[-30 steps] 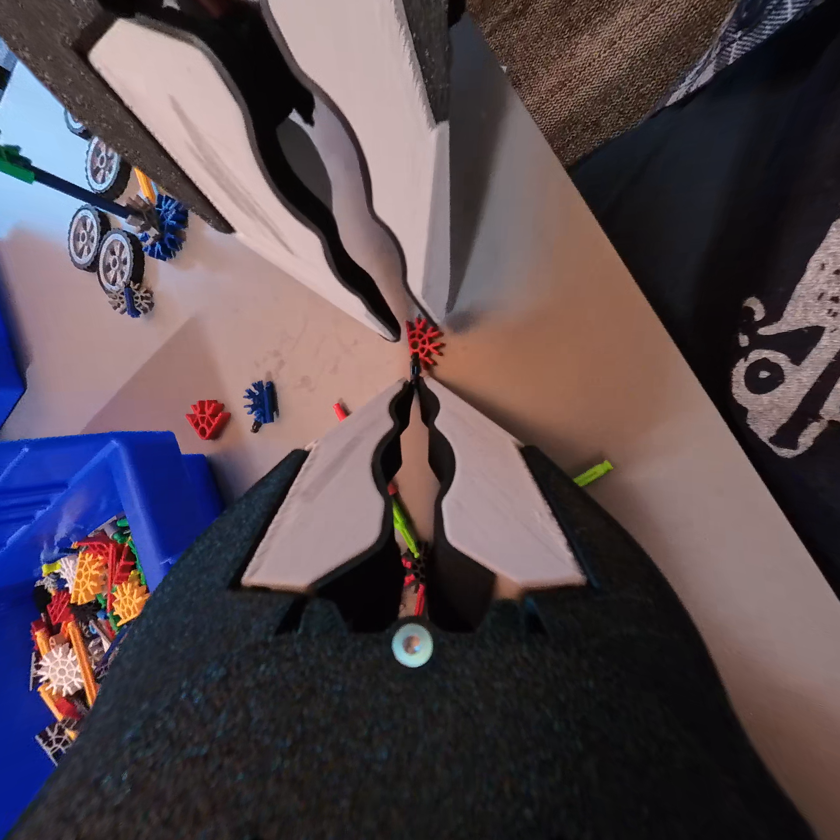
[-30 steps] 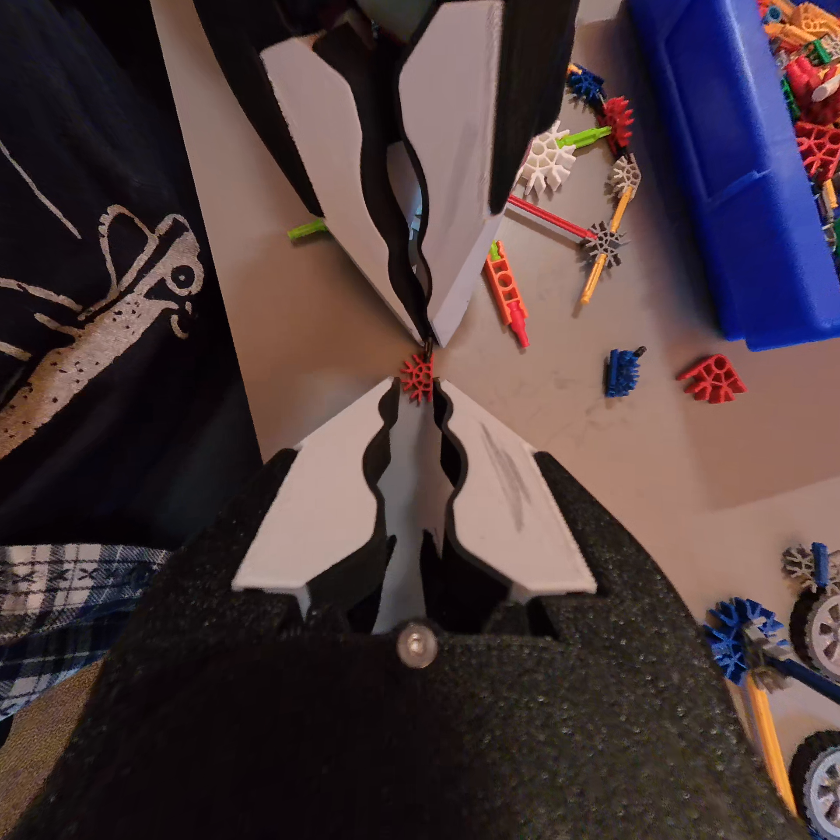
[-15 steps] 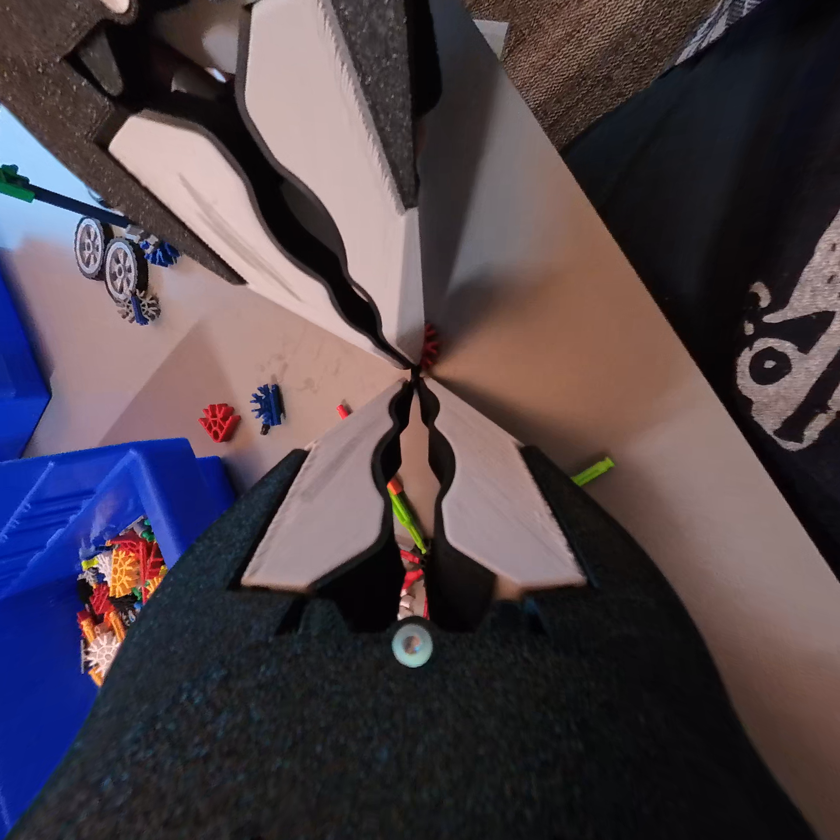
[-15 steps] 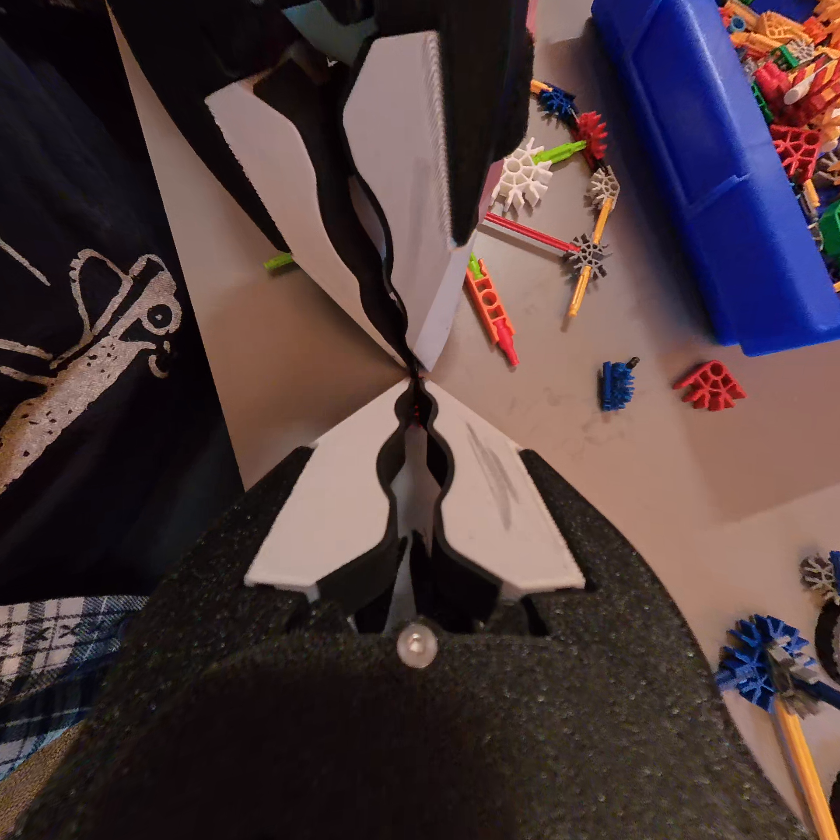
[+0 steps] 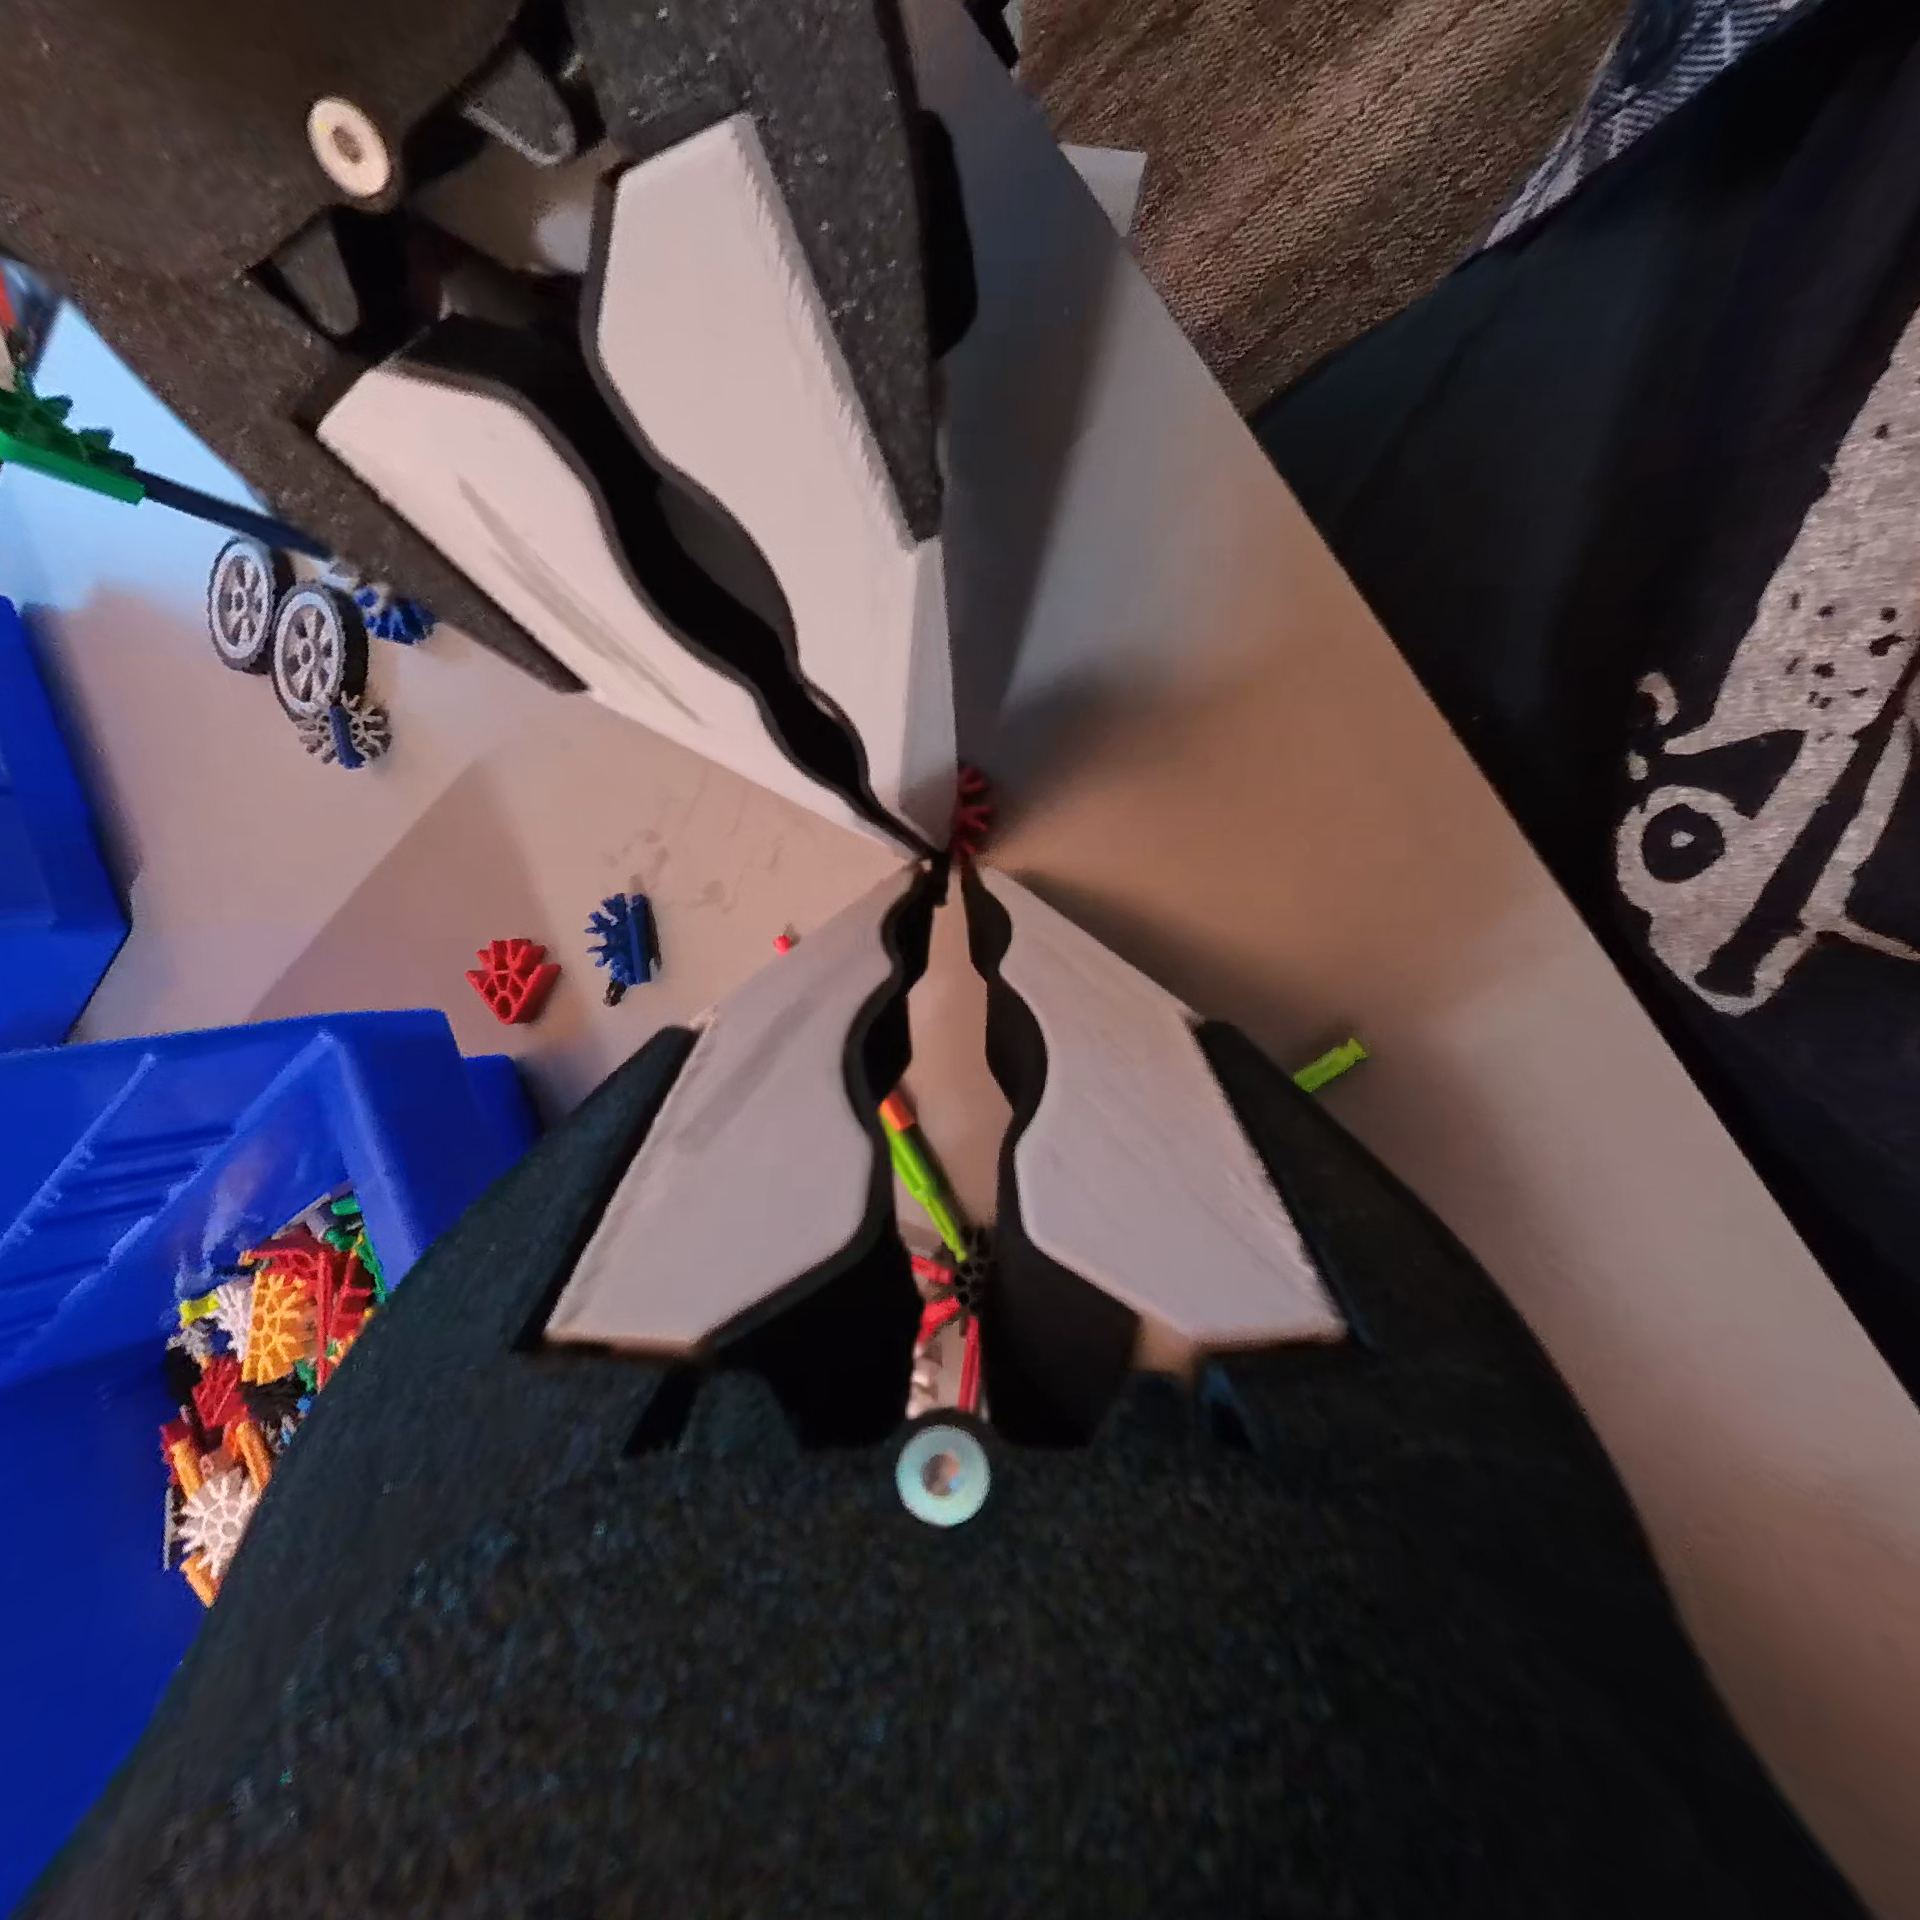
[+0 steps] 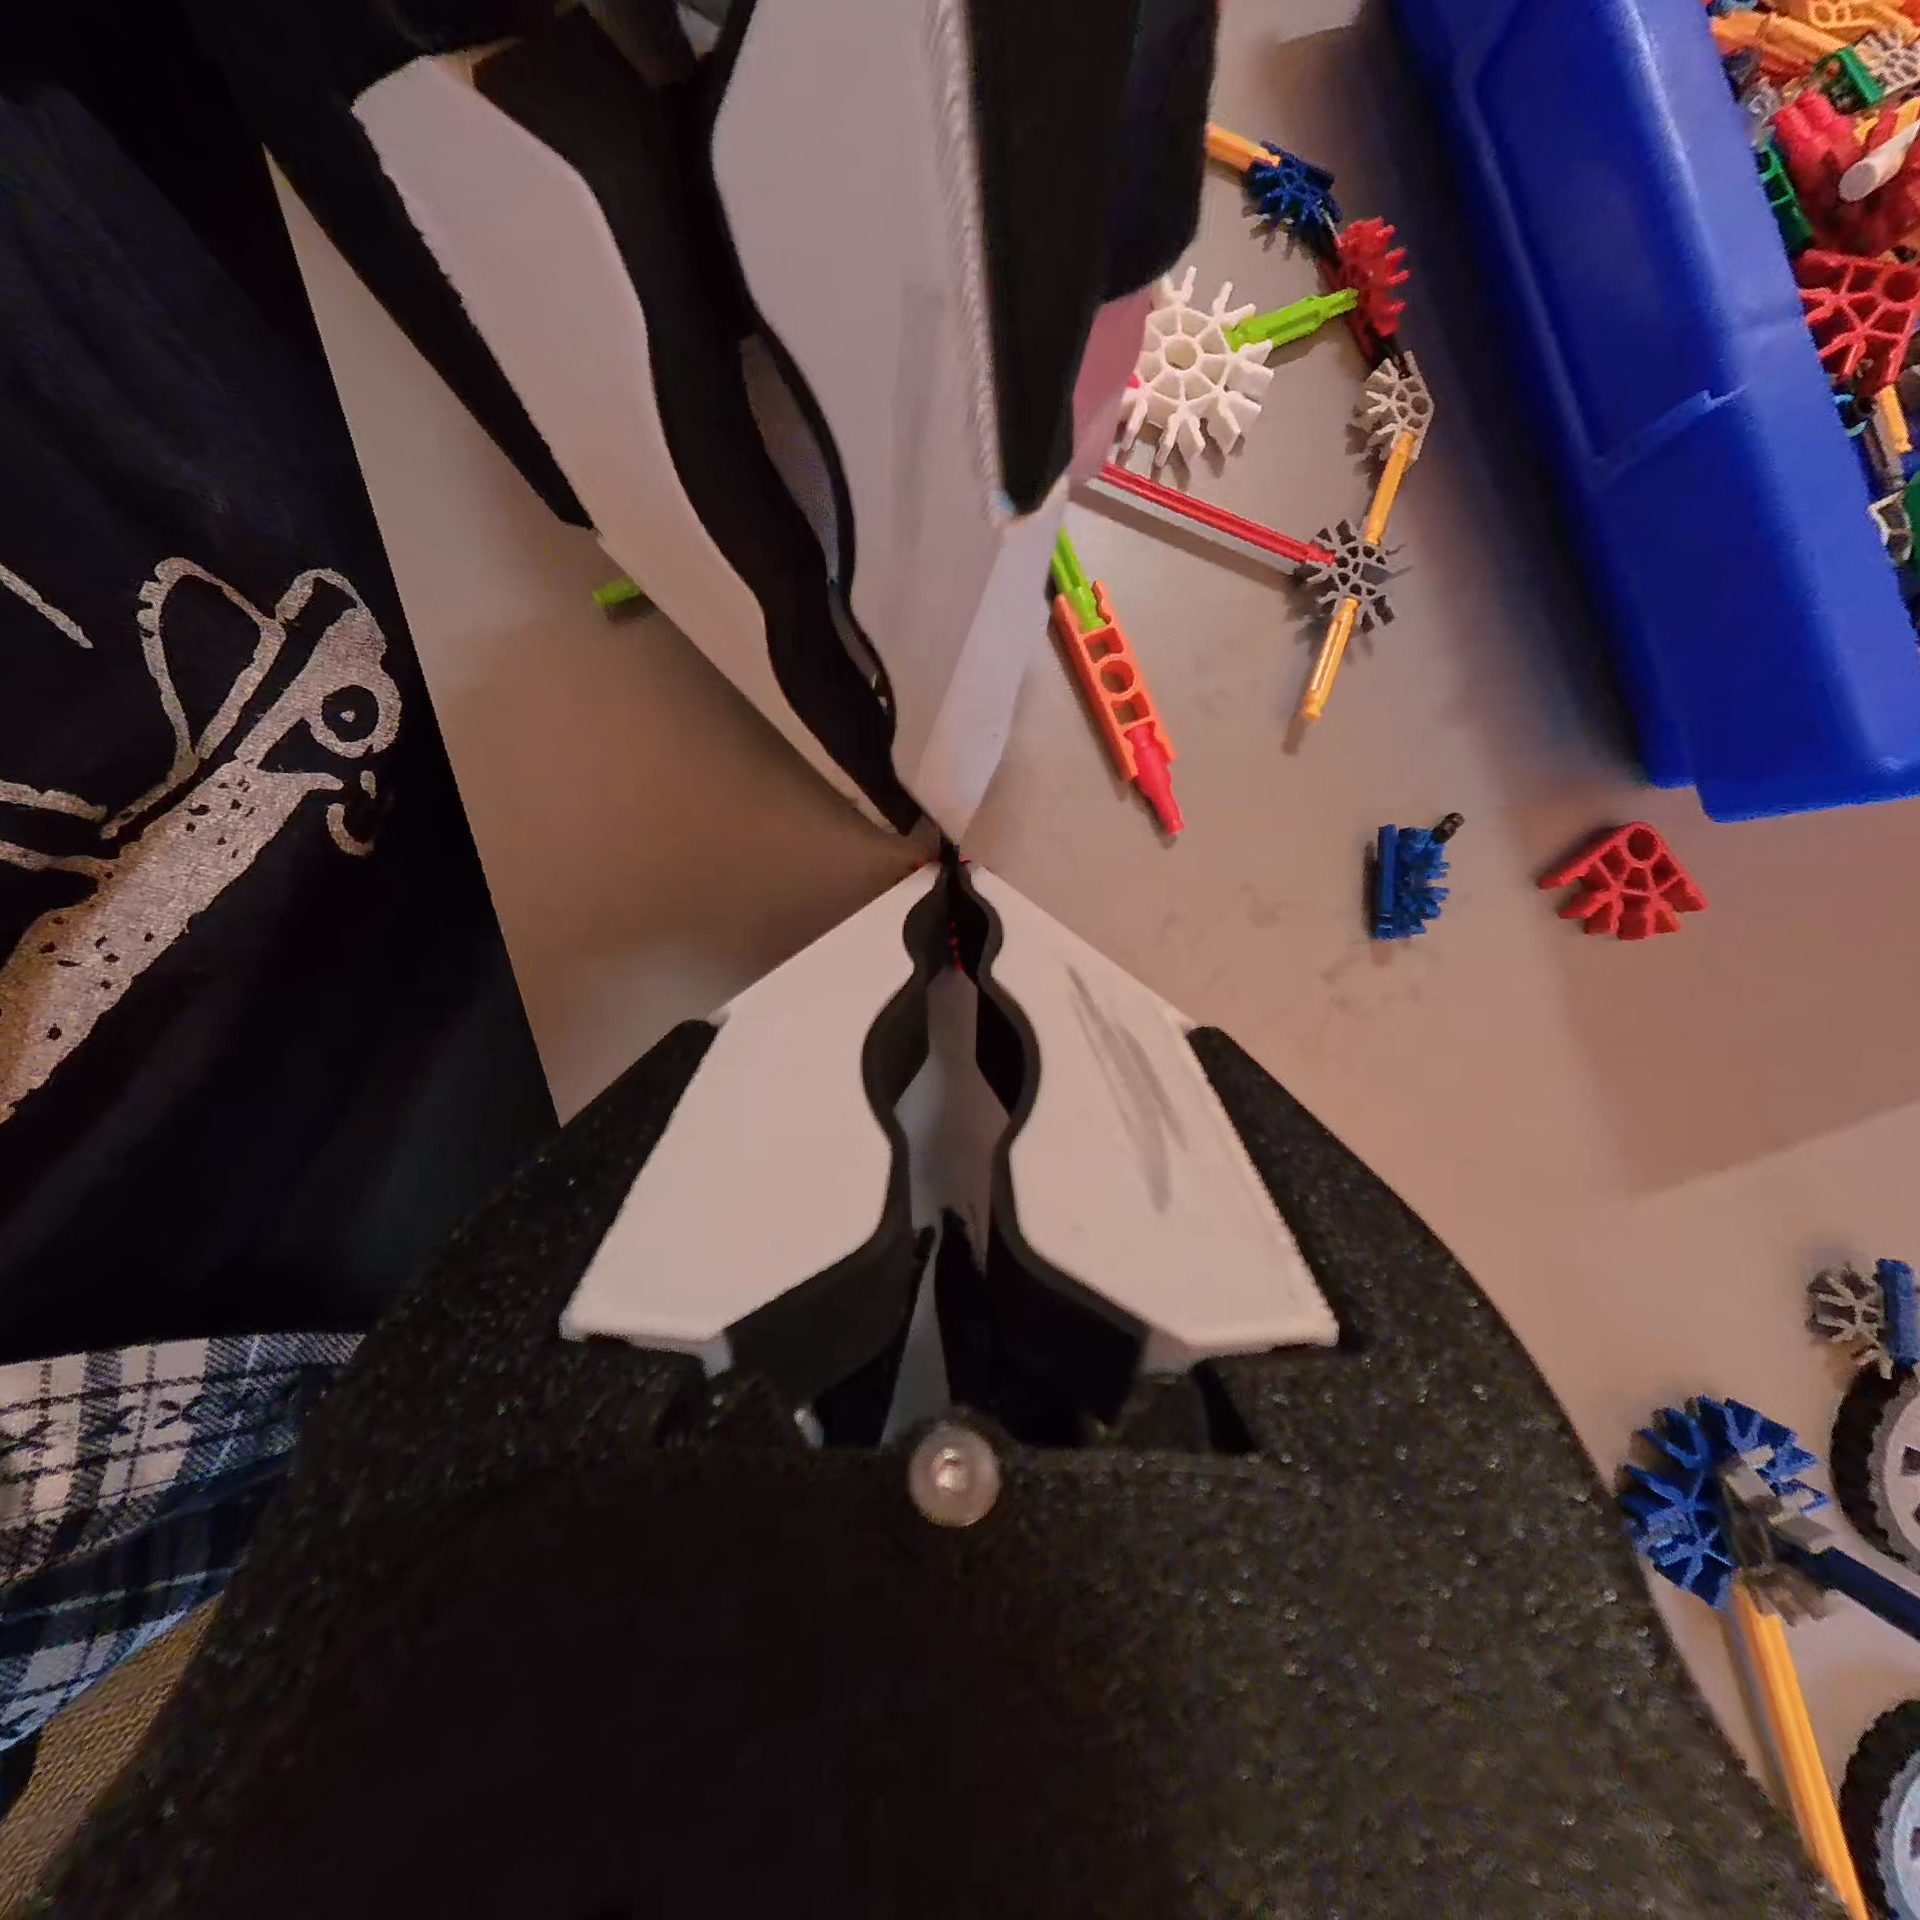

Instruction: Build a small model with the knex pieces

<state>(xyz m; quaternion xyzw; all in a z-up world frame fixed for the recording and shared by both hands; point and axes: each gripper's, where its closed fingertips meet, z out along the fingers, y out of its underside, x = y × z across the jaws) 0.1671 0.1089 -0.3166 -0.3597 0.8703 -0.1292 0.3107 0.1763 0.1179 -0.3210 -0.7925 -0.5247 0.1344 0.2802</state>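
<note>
My two grippers meet tip to tip above a beige table (image 5: 1299,883). My left gripper (image 5: 940,883) is shut on a small dark rod, which barely shows at its tips. My right gripper (image 6: 951,883) is shut on a small red snowflake connector (image 6: 951,935), seen only as a red sliver between its jaws. In the left wrist view the right gripper comes in from the top left, and the red connector (image 5: 971,816) peeks out beside its tip. In the right wrist view the left gripper (image 6: 925,821) comes down from above. The rod and the connector touch where the tips meet.
A blue bin (image 6: 1662,416) of mixed construction pieces stands beside the grippers; it also shows in the left wrist view (image 5: 260,1143). Loose pieces lie on the table: a red fan connector (image 6: 1621,883), a blue connector (image 6: 1403,883), an orange piece (image 6: 1112,686), a white snowflake assembly (image 6: 1195,374), wheels (image 5: 281,634). A person's dark shirt (image 5: 1662,727) is at the table edge. Only a small space, under 4 cm, lies between the two pairs of fingers. Both grippers' tips are roughly 5 cm from the orange piece (image 6: 1112,686).
The two grippers have closed the gap and now touch tip to tip. The red connector, plainly visible a second ago, is now mostly hidden between the jaws.
</note>
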